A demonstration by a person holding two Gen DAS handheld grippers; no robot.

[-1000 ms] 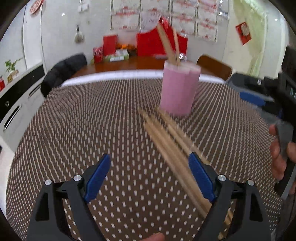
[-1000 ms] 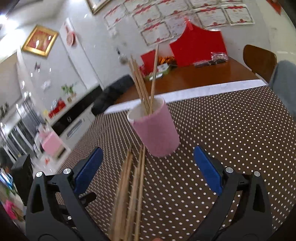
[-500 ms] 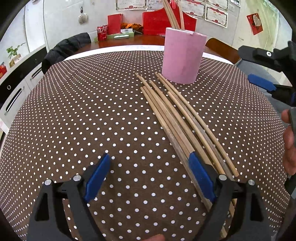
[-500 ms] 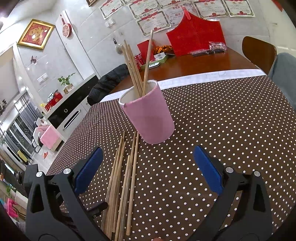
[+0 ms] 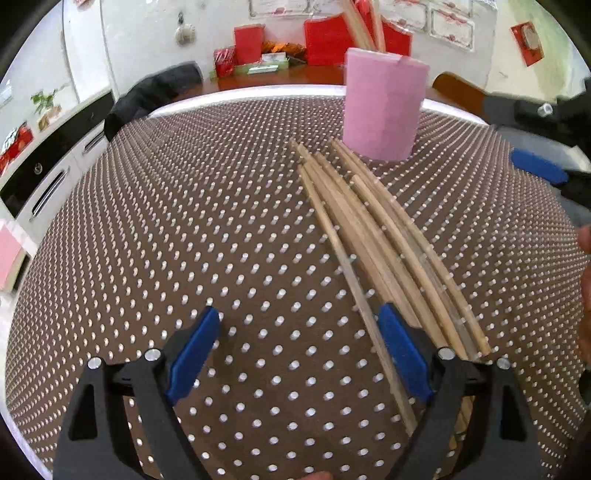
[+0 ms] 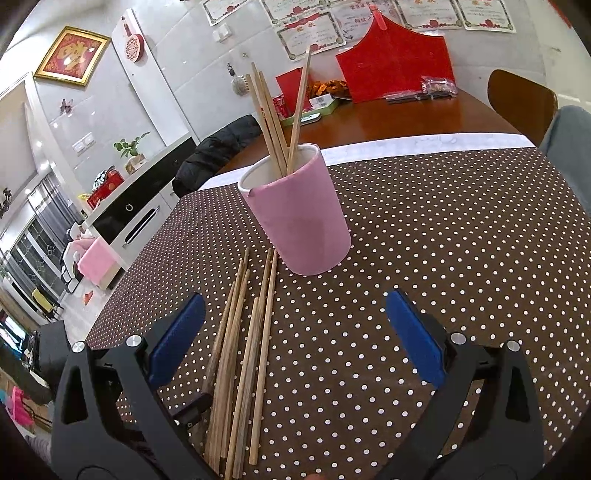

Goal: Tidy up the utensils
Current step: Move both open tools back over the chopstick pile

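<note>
Both the left gripper (image 5: 299, 354) and right gripper (image 6: 295, 336), wide open and empty, are drawing nearer the loose chopsticks (image 6: 243, 350) lying beside the pink cup (image 6: 299, 218), suggesting another pickup.

A home's dining and living room; ahead of the tongs a dotted tablecloth (image 6: 461, 240) covers a round wooden table (image 6: 406, 122); beyond it hang framed certificates (image 6: 310, 33) and red decorations (image 6: 395, 70); to the left stand a low black-and-white cabinet (image 6: 147, 206), a plant (image 6: 129, 146) and a gold-framed picture (image 6: 72, 55).
</note>
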